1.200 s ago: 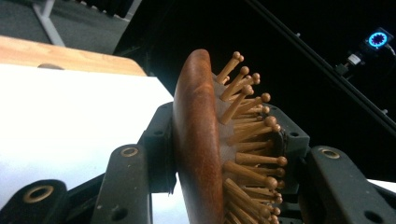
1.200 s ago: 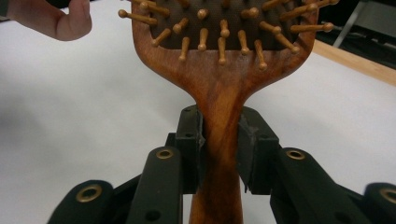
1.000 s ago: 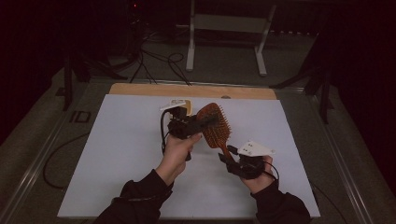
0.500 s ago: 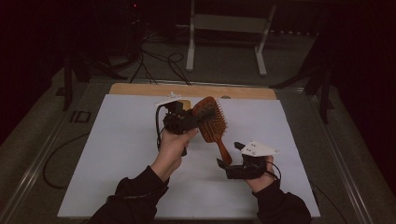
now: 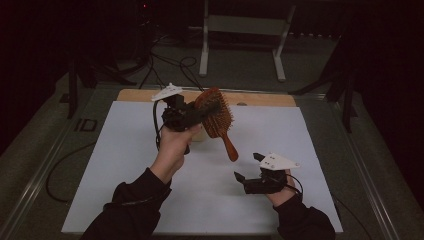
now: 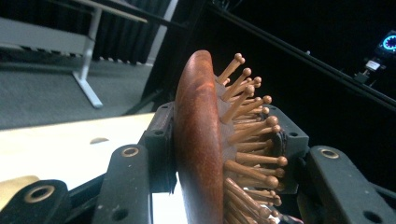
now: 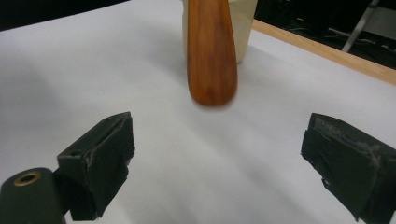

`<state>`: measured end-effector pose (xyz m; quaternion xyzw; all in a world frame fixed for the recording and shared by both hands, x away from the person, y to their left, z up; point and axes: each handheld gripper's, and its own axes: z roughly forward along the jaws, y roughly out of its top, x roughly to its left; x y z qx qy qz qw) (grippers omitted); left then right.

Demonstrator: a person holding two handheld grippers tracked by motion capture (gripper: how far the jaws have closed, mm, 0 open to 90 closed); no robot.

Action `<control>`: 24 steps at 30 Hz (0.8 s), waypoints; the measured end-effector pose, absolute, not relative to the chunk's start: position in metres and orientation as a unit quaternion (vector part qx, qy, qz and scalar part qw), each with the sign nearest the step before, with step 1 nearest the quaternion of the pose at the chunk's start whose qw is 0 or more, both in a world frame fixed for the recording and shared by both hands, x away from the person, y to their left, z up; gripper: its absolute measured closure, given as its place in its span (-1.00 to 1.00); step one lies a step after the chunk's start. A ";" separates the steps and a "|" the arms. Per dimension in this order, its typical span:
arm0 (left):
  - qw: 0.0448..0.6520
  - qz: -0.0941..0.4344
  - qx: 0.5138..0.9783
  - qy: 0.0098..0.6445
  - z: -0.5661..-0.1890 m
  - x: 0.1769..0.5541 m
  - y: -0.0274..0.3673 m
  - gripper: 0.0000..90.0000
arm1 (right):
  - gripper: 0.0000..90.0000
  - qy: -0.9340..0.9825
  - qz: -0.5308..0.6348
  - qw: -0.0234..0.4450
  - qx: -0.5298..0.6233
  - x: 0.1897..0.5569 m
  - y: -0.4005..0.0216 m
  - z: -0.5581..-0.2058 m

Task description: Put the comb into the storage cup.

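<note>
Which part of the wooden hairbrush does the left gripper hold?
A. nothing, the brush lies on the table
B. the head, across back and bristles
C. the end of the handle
B: the left gripper clamps the hairbrush head between its jaws, handle hanging free.

Hairbrush (image 7: 211,51) handle cut by top edge, tip blurred; cream object (image 7: 245,25) behind mostly hidden
</note>
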<state>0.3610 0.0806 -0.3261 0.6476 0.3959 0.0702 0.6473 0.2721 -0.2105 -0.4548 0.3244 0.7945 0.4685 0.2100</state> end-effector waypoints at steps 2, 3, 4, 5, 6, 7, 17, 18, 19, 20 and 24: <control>0.648 0.077 0.645 0.398 -0.322 0.363 0.085 0.20 | -0.81 0.793 0.472 0.210 0.322 0.272 -0.211 -0.455; 0.648 0.077 0.645 0.398 -0.322 0.363 0.085 0.20 | -0.81 0.794 0.471 0.212 0.321 0.272 -0.211 -0.455; 0.648 0.081 0.643 0.400 -0.321 0.364 0.087 0.20 | -0.81 0.793 0.474 0.213 0.319 0.271 -0.211 -0.454; 0.647 0.085 0.644 0.399 -0.319 0.366 0.089 0.20 | -0.81 0.793 0.474 0.213 0.319 0.271 -0.211 -0.454; 0.646 0.088 0.643 0.402 -0.318 0.367 0.091 0.20 | -0.81 0.791 0.473 0.215 0.322 0.271 -0.210 -0.454; 0.646 0.096 0.641 0.404 -0.316 0.369 0.094 0.20 | -0.81 0.792 0.472 0.216 0.322 0.271 -0.209 -0.454; 0.642 0.137 0.624 0.424 -0.306 0.387 0.115 0.20 | -0.81 0.794 0.472 0.221 0.313 0.269 -0.208 -0.454; 0.642 0.141 0.620 0.428 -0.305 0.389 0.117 0.20 | -0.81 0.795 0.471 0.218 0.313 0.269 -0.208 -0.454; 0.641 0.144 0.620 0.429 -0.304 0.391 0.119 0.20 | -0.81 0.796 0.470 0.221 0.313 0.269 -0.207 -0.454; 0.642 0.146 0.617 0.431 -0.304 0.393 0.121 0.20 | -0.81 0.796 0.472 0.219 0.310 0.269 -0.208 -0.454; 0.639 0.160 0.611 0.439 -0.301 0.400 0.127 0.20 | -0.81 0.796 0.471 0.219 0.311 0.268 -0.207 -0.454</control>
